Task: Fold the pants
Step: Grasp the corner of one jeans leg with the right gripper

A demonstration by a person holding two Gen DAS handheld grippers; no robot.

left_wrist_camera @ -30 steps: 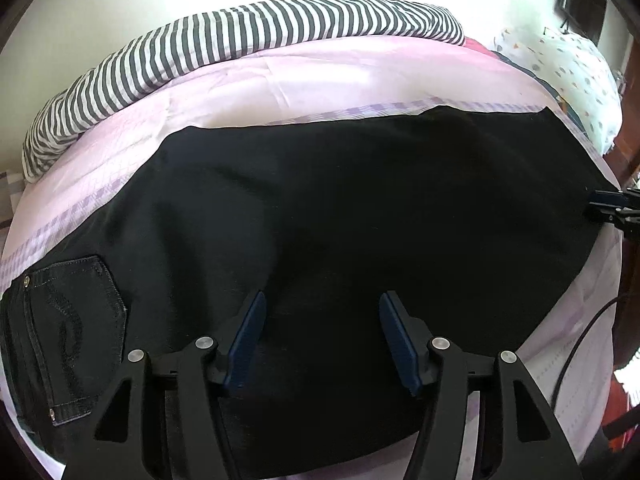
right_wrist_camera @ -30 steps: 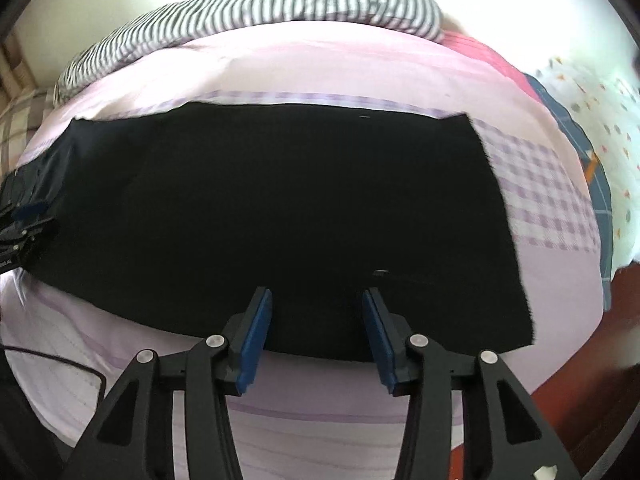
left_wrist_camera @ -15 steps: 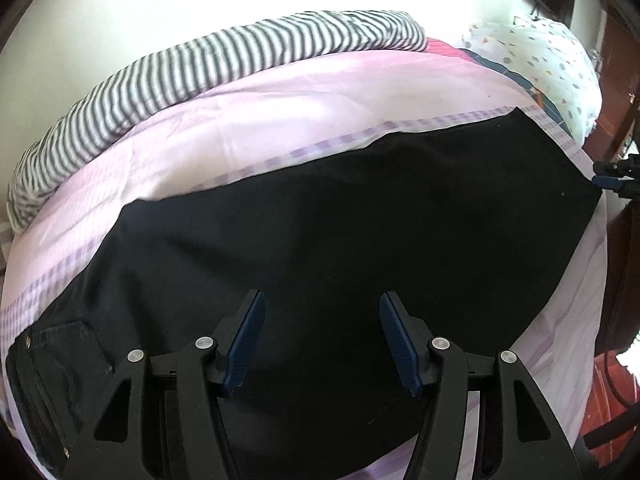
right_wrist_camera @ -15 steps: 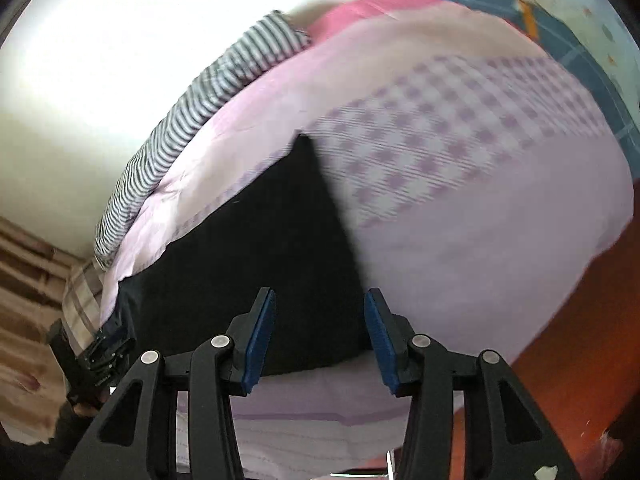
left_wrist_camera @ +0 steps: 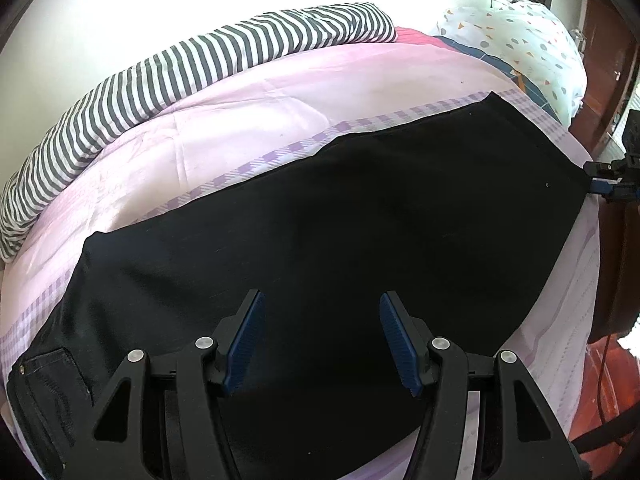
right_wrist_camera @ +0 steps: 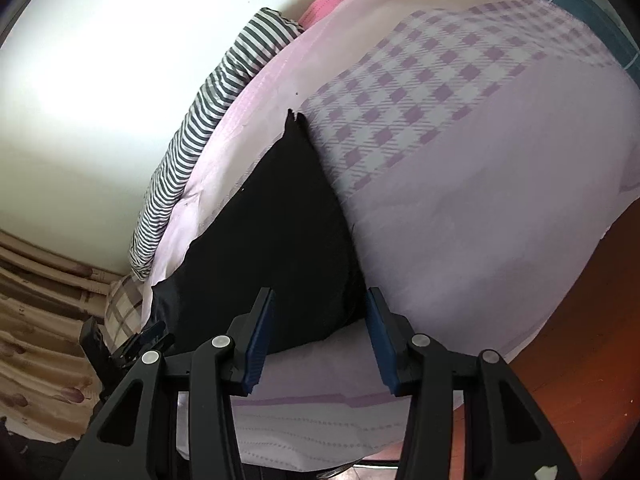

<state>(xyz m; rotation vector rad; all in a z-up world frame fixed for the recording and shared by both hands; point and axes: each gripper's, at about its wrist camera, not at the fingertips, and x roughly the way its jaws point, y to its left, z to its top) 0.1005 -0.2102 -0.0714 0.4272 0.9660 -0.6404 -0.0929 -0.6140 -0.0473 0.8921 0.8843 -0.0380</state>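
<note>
Black pants [left_wrist_camera: 320, 216] lie flat lengthwise across the bed, with a back pocket [left_wrist_camera: 44, 392] at the lower left in the left wrist view. My left gripper [left_wrist_camera: 320, 308] hovers open over the middle of the pants near their front edge, nothing between its pads. My right gripper [right_wrist_camera: 320, 300] is open at the hem end; the near hem corner of the pants [right_wrist_camera: 280, 240] lies between its fingers, which stand apart from it. In the left wrist view the right gripper [left_wrist_camera: 596, 179] shows at the hem's corner. The left gripper [right_wrist_camera: 150, 334] shows low on the left in the right wrist view.
The bed has a pink and lilac checked sheet [left_wrist_camera: 248, 128]. A grey-striped blanket [left_wrist_camera: 200, 64] lies along the far side by the wall. A patterned pillow [left_wrist_camera: 528, 40] sits at the right end. Beyond the bed's edge are red-brown floor [right_wrist_camera: 580, 312] and a curtain [right_wrist_camera: 36, 320].
My right gripper has swung from the pants' long front edge to their hem end and rolled strongly. My left gripper has shifted along the pants away from the pocket. Both jaws kept their width.
</note>
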